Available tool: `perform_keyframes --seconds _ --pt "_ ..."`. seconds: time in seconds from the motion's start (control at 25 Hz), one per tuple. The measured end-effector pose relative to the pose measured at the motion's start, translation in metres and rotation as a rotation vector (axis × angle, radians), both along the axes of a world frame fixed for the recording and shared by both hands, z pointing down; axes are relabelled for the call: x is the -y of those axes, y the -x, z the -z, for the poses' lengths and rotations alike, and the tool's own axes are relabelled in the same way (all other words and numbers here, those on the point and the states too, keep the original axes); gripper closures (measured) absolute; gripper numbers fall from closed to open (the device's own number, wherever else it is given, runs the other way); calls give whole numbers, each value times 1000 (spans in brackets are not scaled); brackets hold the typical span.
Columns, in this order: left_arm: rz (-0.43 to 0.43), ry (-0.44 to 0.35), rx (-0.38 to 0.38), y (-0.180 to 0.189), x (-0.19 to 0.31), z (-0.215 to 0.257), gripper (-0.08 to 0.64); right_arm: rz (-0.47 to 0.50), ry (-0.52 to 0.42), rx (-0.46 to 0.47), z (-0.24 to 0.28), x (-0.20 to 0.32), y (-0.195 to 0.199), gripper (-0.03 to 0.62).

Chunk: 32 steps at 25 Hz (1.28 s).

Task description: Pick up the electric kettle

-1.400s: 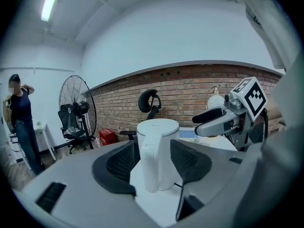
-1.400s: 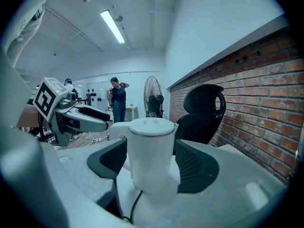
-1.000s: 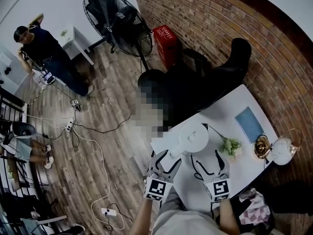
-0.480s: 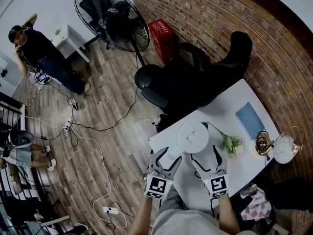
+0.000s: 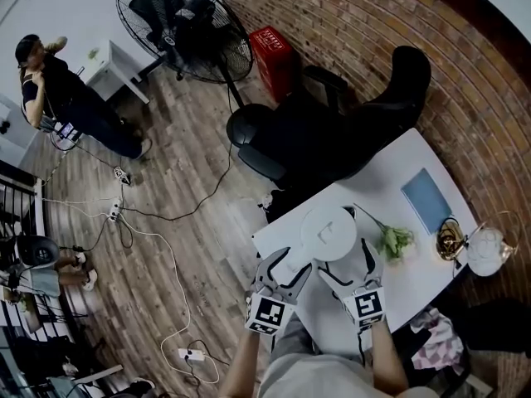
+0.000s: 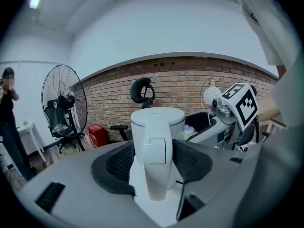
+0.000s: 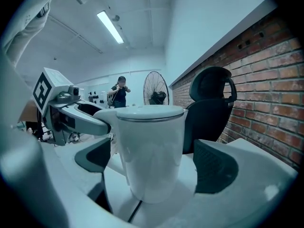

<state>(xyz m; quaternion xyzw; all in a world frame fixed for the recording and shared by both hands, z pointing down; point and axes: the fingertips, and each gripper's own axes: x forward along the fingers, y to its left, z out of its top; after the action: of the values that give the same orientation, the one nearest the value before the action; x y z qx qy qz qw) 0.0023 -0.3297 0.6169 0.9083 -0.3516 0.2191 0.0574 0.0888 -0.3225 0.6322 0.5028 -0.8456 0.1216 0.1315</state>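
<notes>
Standing upright — one kettle (image 5: 329, 233) (one fan (image 5: 184, 27))

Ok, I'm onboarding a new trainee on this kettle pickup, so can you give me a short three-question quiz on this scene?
1. Which part of the kettle stands between the left gripper's jaws?
2. True or false: the kettle's lid stands open.
3. What lies on the table to the right of the kettle in the head view? A) a banana B) a flower sprig C) a mug
Key: 1 the handle; 2 false; 3 B.
</notes>
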Motion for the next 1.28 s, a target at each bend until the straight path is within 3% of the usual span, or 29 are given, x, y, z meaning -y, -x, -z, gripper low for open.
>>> perform_keyframes --seconds 0.28,0.56,0.92,1.28 --pt "-29 -1 3 -4 3 -2 318 22 -10 -9 -9 10 2 50" --pt "-72 -4 -5 -10 -1 -4 397 66 -36 -45 -16 16 8 40" --pt "-96 6 -27 -11 -3 -4 403 69 -15 -86 -26 26 12 50" --pt "-116 4 -55 -16 -2 -4 405 95 -62 -102 -28 28 11 57"
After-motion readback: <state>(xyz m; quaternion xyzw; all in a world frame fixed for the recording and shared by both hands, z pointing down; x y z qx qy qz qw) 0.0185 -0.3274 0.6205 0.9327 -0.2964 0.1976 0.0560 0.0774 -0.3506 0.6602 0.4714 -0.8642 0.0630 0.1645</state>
